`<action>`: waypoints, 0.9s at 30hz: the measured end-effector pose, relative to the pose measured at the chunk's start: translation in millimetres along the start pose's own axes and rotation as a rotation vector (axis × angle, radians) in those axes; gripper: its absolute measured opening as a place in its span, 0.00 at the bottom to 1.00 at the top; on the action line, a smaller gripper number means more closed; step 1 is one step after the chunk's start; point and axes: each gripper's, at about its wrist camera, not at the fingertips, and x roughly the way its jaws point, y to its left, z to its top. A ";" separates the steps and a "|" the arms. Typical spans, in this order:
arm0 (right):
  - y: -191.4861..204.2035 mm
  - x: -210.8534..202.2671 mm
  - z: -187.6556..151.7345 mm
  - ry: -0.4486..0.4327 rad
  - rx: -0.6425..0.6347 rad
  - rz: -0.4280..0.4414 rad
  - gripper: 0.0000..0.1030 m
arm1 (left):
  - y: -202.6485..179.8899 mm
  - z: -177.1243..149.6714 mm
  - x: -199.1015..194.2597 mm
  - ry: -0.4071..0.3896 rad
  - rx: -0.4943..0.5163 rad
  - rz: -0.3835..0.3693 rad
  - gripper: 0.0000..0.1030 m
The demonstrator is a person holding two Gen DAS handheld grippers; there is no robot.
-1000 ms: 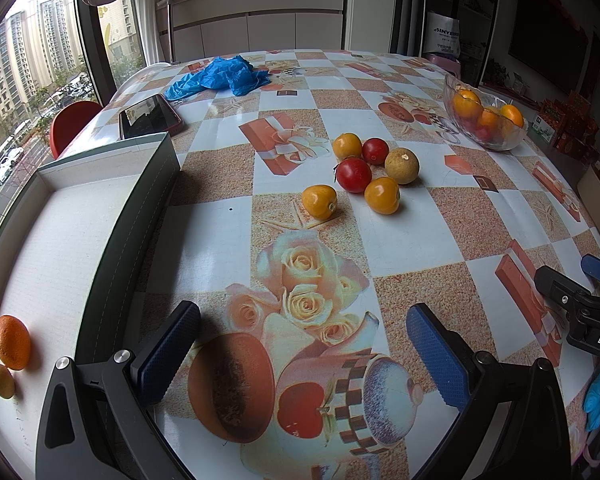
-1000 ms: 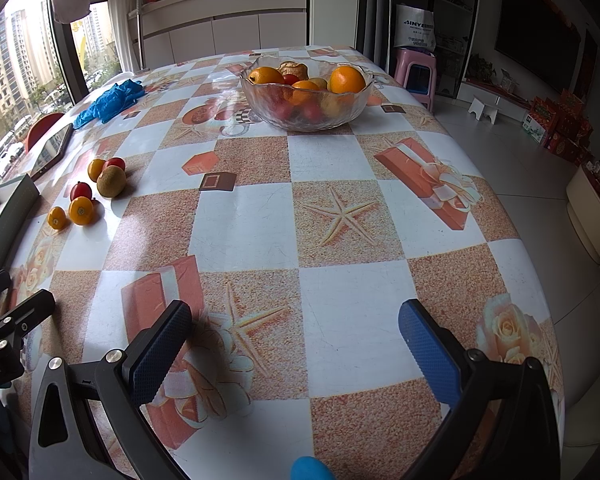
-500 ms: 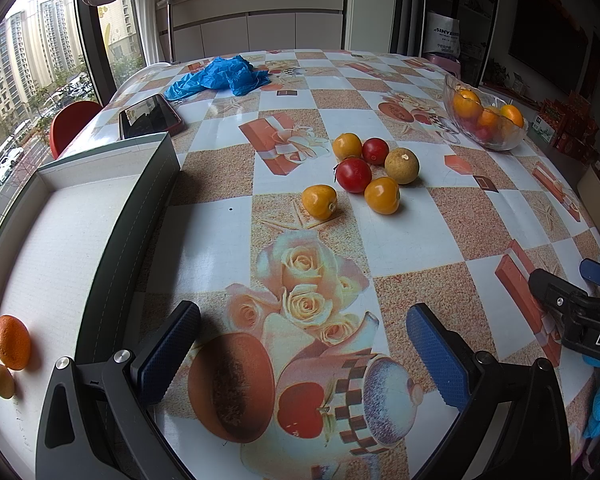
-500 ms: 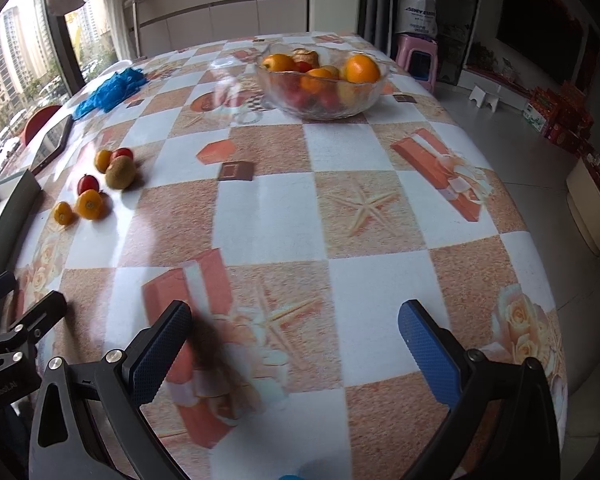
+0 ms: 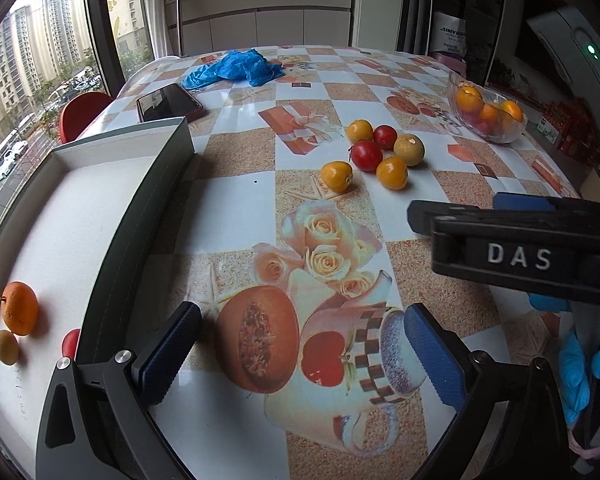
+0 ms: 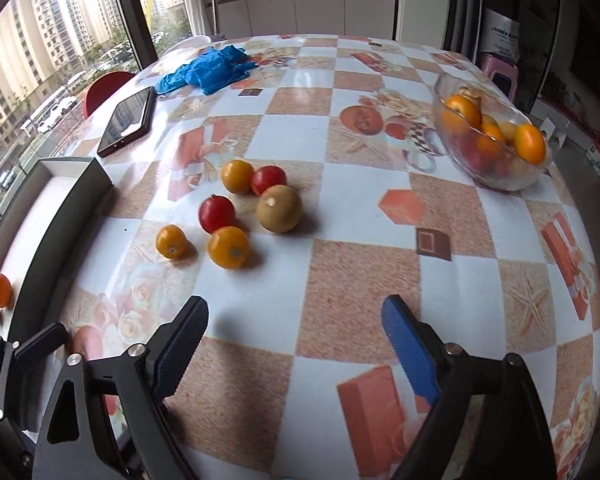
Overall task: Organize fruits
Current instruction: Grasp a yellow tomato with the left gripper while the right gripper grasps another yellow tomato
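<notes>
Both grippers point steeply down toward the tabletop (image 5: 236, 208). The left gripper (image 5: 300, 352) holds its jaws wide apart, with nothing between its blue pads. The right gripper (image 6: 296, 344) also stands with jaws apart and nothing between them; they have just been closing somewhat. In the left wrist view the right gripper reaches in from the right edge, carried by a hand in a blue glove (image 5: 580, 364).

Six small fruits (image 6: 240, 212) (yellow, red, one brownish) cluster on the table.
</notes>
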 end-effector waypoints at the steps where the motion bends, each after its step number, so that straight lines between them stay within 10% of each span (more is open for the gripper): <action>1: 5.5 1.9 4.0 -0.004 -0.014 0.010 0.75 | 0.3 0.9 0.2 0.007 0.002 0.000 0.99; 8: 22.0 9.0 17.8 -0.015 -0.064 0.073 0.23 | 3.4 9.0 0.2 0.040 0.013 -0.003 0.99; 21: -66.9 -28.9 -14.7 -0.030 0.159 0.148 0.23 | -15.3 69.8 31.7 0.042 0.050 0.001 0.98; 27: -85.8 -43.7 -34.8 -0.037 0.191 0.137 0.23 | -19.8 79.9 48.6 0.057 0.047 0.002 0.74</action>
